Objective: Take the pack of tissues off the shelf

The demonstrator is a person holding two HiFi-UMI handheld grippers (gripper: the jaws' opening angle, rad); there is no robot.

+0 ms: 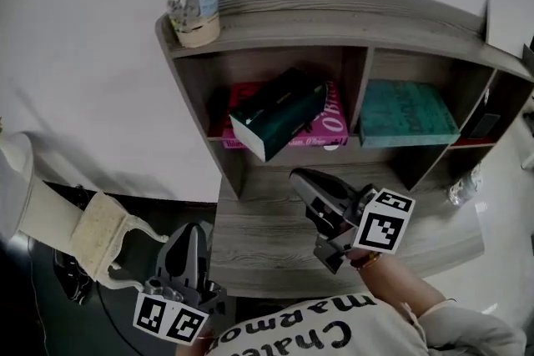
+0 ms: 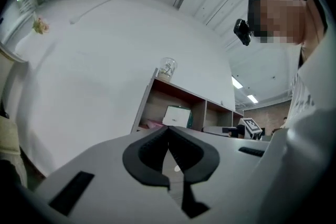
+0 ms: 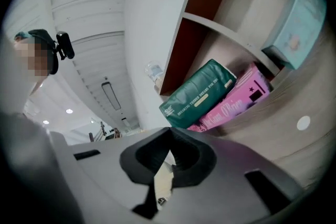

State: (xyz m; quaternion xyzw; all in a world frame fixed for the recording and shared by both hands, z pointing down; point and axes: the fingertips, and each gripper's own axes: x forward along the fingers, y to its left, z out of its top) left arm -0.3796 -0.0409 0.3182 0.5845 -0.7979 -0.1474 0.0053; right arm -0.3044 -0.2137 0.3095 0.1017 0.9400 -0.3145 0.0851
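At the far left stands a cream chair (image 1: pixel 93 231), off the tabletop (image 1: pixel 267 238) and of no concern to us. Next comes our left gripper (image 1: pixel 192 231), low by the tabletop's near left corner and well apart from the shelf (image 1: pixel 334 21); its jaws are clenched tip to tip with nothing between them. Above, on the shelf's top left corner, a clear plastic cup (image 1: pixel 193 4) sits close to the edge.

In the left compartment lies the dark green pack of tissues (image 1: pixel 275 112), which we take to be the one wanted. It rests tilted across a pink pack (image 1: pixel 324 129), with its near end jutting past the shelf front. Our right gripper (image 1: pixel 298 177) hovers over the tabletop just in front of that compartment, pointed at the green pack but not touching it. Its jaws are pressed together and empty too. The right compartment holds a teal box (image 1: pixel 407 114).

We think the risks are these. With the jaws closed, a push forward would only shove the green pack deeper or tip it off the pink one. The wrapper looks soft and smooth, so a shallow pinch could slip. Because the two packs touch, pulling the green one may drag the pink one out onto the tabletop. A knock against the shelf could topple the cup.
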